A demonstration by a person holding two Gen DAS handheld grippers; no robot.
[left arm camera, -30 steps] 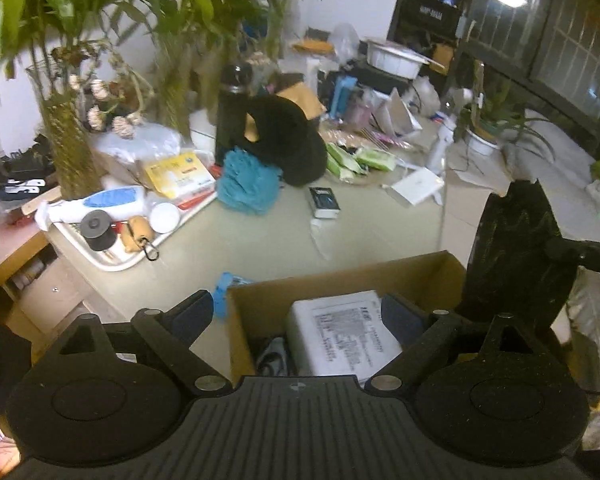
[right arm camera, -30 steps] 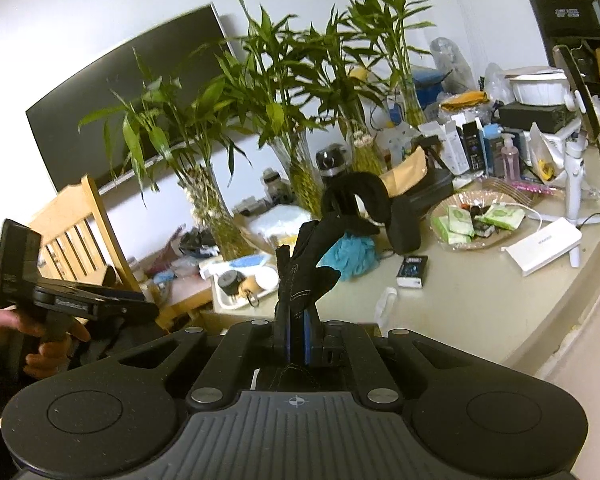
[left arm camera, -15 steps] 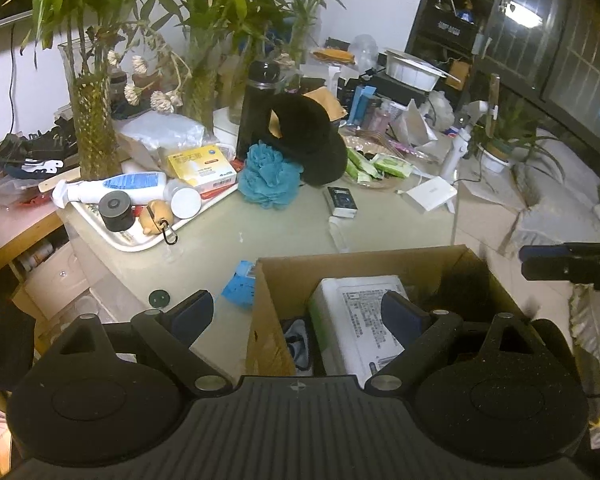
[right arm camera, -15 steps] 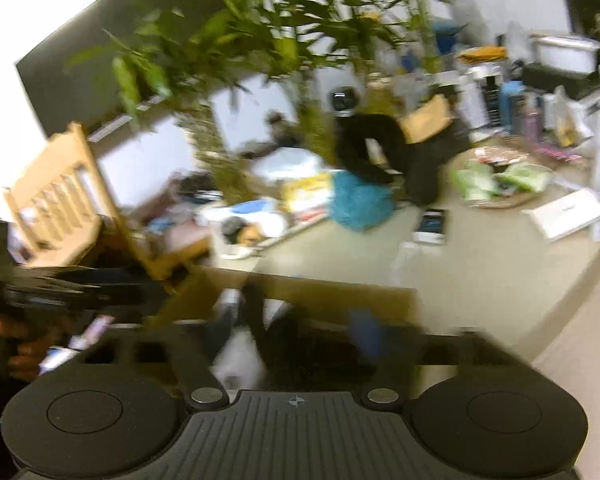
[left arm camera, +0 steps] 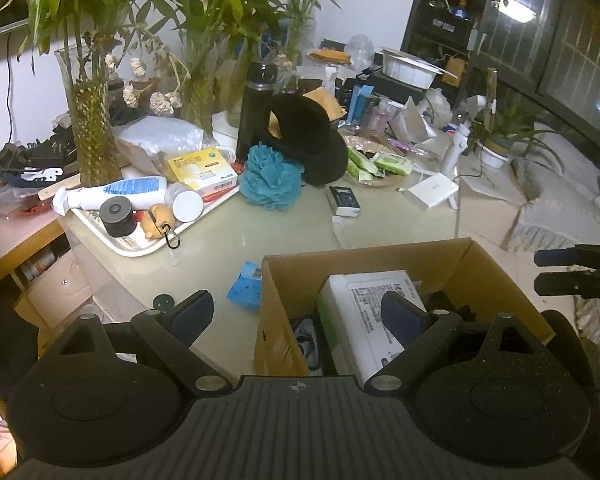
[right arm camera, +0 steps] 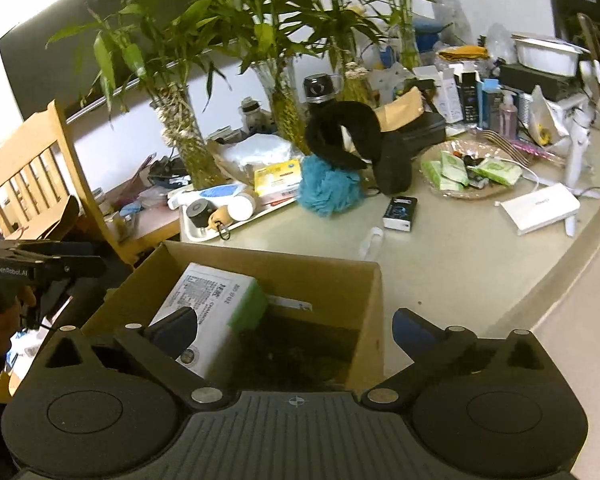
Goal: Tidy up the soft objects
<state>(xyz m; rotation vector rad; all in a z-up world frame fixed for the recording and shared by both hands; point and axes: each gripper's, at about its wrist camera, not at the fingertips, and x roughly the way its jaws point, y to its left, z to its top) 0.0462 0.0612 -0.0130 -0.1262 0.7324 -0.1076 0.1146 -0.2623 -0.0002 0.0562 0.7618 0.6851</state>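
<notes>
An open cardboard box stands at the table's near edge. It holds a white and green packet and a dark glove lying in its right half. My right gripper is open and empty just above the box. My left gripper is open and empty over the box's left wall. A blue bath pouf and a black neck pillow sit further back on the table.
A white tray of bottles lies left. A black flask, vases of bamboo, a small black box, a white box, a dish of green packets and a blue packet crowd the table. A wooden chair stands left.
My right gripper held the dark glove up a second ago, swung down over the box and opened. The glove now lies in the box. My left gripper moved slightly left.
</notes>
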